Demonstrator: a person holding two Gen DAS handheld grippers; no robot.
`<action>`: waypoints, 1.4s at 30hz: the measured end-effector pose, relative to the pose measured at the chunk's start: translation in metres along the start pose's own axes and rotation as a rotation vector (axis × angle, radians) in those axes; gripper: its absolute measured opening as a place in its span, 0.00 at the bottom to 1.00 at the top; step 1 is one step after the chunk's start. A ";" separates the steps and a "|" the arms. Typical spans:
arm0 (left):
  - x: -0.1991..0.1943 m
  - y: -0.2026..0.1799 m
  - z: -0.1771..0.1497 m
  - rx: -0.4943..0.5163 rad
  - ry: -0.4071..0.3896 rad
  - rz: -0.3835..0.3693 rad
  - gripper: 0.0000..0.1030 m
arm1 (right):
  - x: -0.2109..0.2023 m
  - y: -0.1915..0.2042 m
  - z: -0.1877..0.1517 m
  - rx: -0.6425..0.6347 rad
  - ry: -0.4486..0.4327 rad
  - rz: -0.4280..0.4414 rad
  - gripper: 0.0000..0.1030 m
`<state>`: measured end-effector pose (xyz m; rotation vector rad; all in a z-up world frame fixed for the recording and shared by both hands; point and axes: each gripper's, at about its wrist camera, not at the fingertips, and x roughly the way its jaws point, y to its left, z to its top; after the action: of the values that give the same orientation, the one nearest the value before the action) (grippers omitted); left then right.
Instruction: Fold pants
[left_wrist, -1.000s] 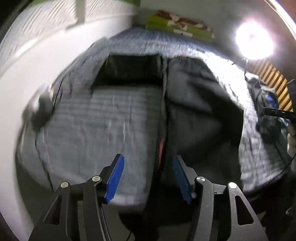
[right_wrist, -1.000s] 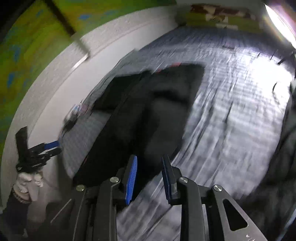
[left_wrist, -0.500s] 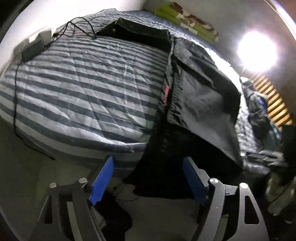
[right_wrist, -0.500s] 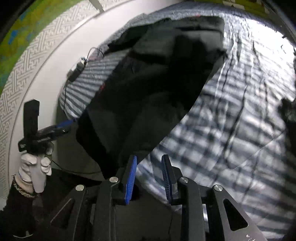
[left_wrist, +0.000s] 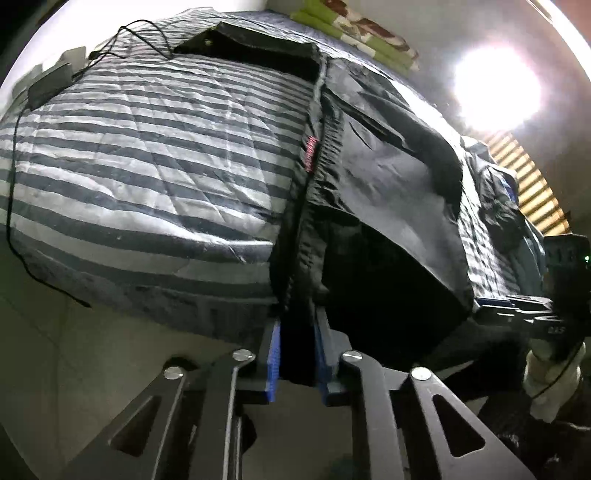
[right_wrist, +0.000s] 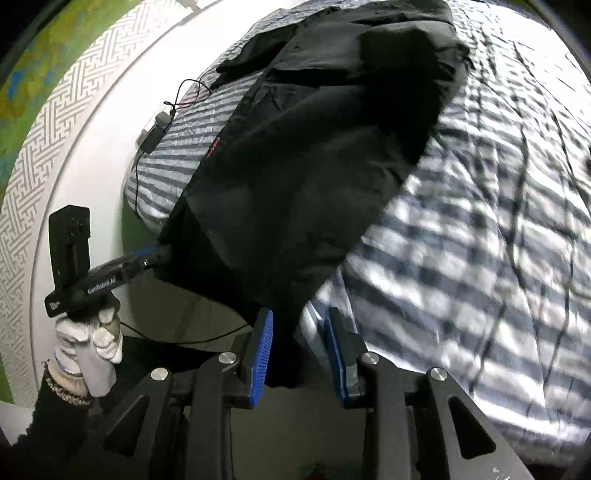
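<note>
Black pants (left_wrist: 369, 184) lie along a striped bed, their near end hanging over the mattress edge. My left gripper (left_wrist: 297, 354) is at the left corner of that hanging end. Its jaws are closing, and the blue pads press on the dark fabric between them. The right wrist view shows the same left gripper (right_wrist: 147, 254) at the pants (right_wrist: 314, 166), held by a white-gloved hand (right_wrist: 88, 343). My right gripper (right_wrist: 299, 350) is at the other corner. A fabric tip hangs between its pads, which stand apart. It also shows as the right gripper (left_wrist: 517, 310) at the pants' right corner.
The striped quilt (left_wrist: 147, 147) covers the bed (right_wrist: 480, 221). A charger and black cable (left_wrist: 48, 85) lie at its left edge. A dark heap of clothes (left_wrist: 498, 199) sits to the right, under a bright lamp (left_wrist: 495, 92). A green patterned cloth (left_wrist: 354, 29) lies at the far end.
Both grippers have come down to the pants' hanging end at the mattress edge. The left jaws went from wide apart to shut on the fabric. The right jaws kept their gap.
</note>
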<state>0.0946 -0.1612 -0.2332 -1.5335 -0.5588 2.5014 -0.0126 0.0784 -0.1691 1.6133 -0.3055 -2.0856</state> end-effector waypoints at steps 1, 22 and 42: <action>-0.001 -0.003 -0.001 0.016 0.003 0.010 0.13 | -0.001 0.003 -0.005 -0.018 0.002 -0.017 0.27; -0.036 -0.018 0.004 0.099 0.012 0.021 0.11 | 0.022 0.010 -0.017 0.071 0.080 0.126 0.04; 0.001 0.012 0.005 0.140 0.041 0.065 0.74 | 0.014 0.003 -0.044 -0.093 0.017 0.015 0.53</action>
<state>0.0901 -0.1727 -0.2367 -1.5707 -0.3260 2.4900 0.0277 0.0735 -0.1915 1.5687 -0.2112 -2.0426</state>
